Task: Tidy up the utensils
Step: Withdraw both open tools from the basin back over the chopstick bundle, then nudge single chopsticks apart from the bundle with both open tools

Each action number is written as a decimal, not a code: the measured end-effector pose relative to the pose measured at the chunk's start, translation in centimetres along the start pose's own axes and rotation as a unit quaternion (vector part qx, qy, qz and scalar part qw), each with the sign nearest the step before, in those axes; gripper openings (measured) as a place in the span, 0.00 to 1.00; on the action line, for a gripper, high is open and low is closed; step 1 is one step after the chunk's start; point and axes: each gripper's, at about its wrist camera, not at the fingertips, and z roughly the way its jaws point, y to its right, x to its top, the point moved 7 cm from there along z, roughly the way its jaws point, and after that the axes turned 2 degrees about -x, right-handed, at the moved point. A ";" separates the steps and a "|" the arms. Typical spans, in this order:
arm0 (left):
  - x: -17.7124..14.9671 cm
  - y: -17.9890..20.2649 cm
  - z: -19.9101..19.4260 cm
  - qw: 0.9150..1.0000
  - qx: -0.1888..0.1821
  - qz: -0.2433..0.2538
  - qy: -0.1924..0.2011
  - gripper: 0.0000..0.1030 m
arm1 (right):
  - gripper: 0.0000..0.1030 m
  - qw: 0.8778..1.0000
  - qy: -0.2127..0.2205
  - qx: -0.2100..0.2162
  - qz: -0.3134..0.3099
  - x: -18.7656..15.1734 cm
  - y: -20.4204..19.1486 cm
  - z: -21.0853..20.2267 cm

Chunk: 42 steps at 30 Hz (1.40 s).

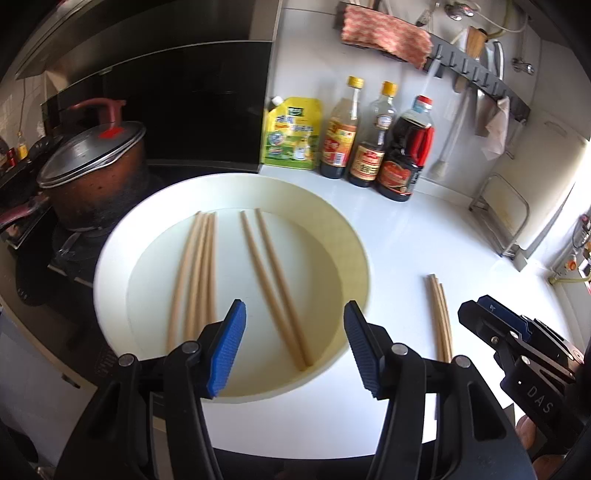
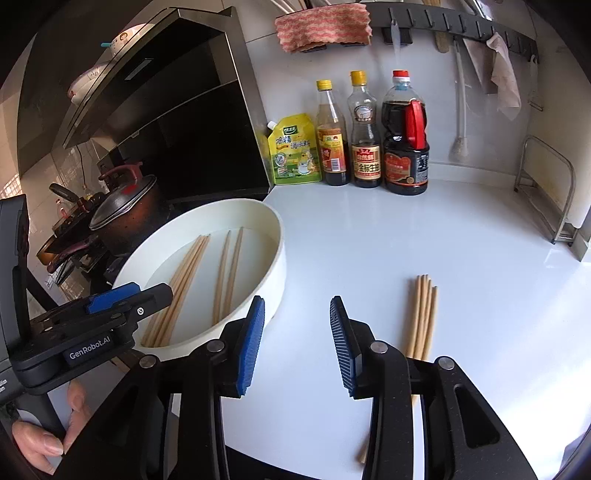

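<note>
A cream round basin sits on the white counter and holds wooden chopsticks: a bundle on its left side and a pair in the middle. My left gripper hovers over the basin's near side, open, with the pair showing below the gap and nothing held. Several more chopsticks lie together on the counter right of the basin. My right gripper is open over bare counter between the basin and that counter bundle, and holds nothing. It also shows in the left wrist view as the right gripper.
Three sauce bottles and a yellow pouch stand against the back wall. A lidded pot sits on the stove to the left of the basin. A metal rack stands at the right. A cloth hangs from a hook rail.
</note>
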 end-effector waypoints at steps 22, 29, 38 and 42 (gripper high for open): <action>-1.9 8.1 2.4 0.998 -0.028 0.054 -0.023 0.56 | 0.37 0.994 -0.008 -0.053 0.093 -3.5 11.1 -0.7; -3.0 11.3 4.2 0.995 -0.037 0.080 -0.034 0.56 | 0.37 0.992 -0.040 -0.071 0.093 -5.7 13.0 1.1; -4.7 13.0 5.7 0.993 -0.044 0.098 -0.057 0.58 | 0.37 0.991 -0.068 -0.078 0.082 -7.3 13.5 3.2; -5.6 13.1 6.4 0.991 -0.039 0.103 -0.070 0.58 | 0.37 0.990 -0.079 -0.077 0.082 -7.9 13.5 4.0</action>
